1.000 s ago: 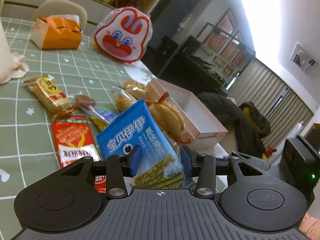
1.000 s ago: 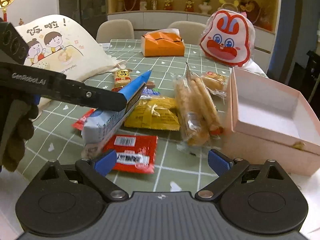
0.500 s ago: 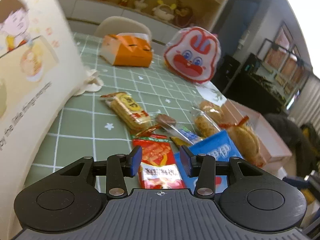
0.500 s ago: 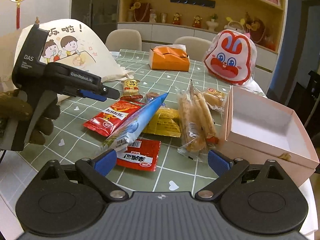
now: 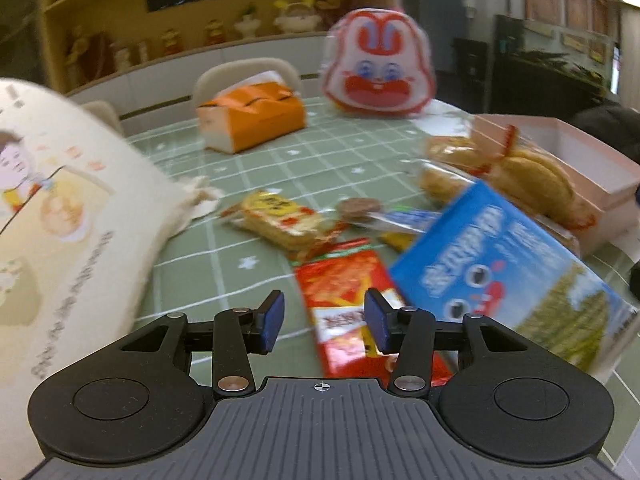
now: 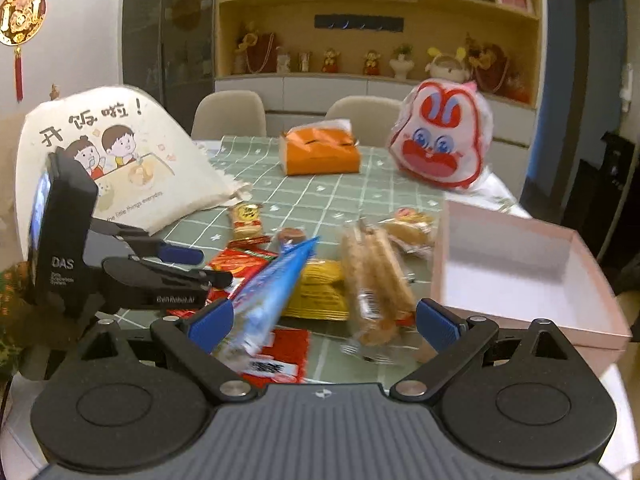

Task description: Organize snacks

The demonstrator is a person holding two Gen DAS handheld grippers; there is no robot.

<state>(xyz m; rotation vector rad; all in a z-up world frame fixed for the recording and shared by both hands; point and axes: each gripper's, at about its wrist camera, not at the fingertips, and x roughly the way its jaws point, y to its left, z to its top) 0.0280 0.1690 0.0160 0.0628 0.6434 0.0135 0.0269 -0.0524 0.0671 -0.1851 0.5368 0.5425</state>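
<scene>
Blue seaweed packet (image 5: 508, 276) released, tilted, blurred

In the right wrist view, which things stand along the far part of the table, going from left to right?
Cream cloth bag → orange tissue box → rabbit-face snack bag.

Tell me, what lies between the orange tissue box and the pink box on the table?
In the right wrist view, the rabbit-face bag stands between the orange tissue box and the pink box, nearer the far table edge.
</scene>
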